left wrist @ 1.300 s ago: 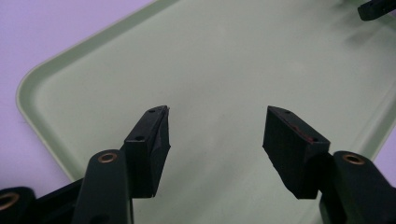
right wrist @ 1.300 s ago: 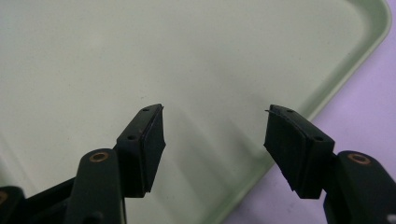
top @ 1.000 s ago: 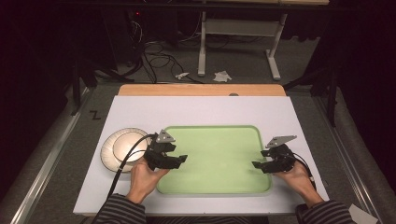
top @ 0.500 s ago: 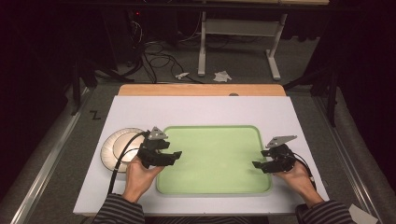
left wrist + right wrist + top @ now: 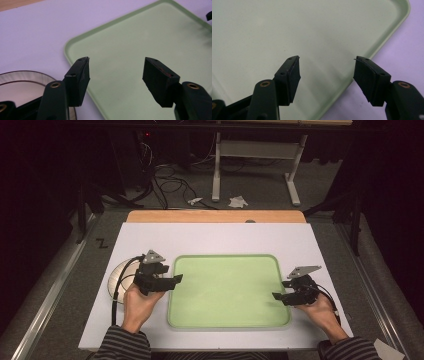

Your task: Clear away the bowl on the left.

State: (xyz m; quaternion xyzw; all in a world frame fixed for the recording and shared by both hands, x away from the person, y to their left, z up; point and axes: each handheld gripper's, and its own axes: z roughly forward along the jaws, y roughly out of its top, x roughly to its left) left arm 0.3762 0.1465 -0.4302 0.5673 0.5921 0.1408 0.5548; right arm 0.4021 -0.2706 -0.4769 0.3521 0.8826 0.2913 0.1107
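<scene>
Two grippers, both with jaws wide apart and empty. Left gripper sits at the green tray's 9 o'clock edge, right gripper at 3 o'clock. White plate lies just beside the left one, at its 9 o'clock, so that hand's nearer.

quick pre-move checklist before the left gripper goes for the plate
1. Left gripper open: ok, jaws stand wide apart.
2. Left gripper empty: ok, nothing between the jaws.
3. Plate reachable: ok, it lies on the table just left of the green tray, beside the left gripper.
4. Plate top free of things: cannot tell, the hand and gripper cover part of it.
5. Right gripper out of the way: ok, open at the tray's right edge.
6. Tray empty: ok.
</scene>
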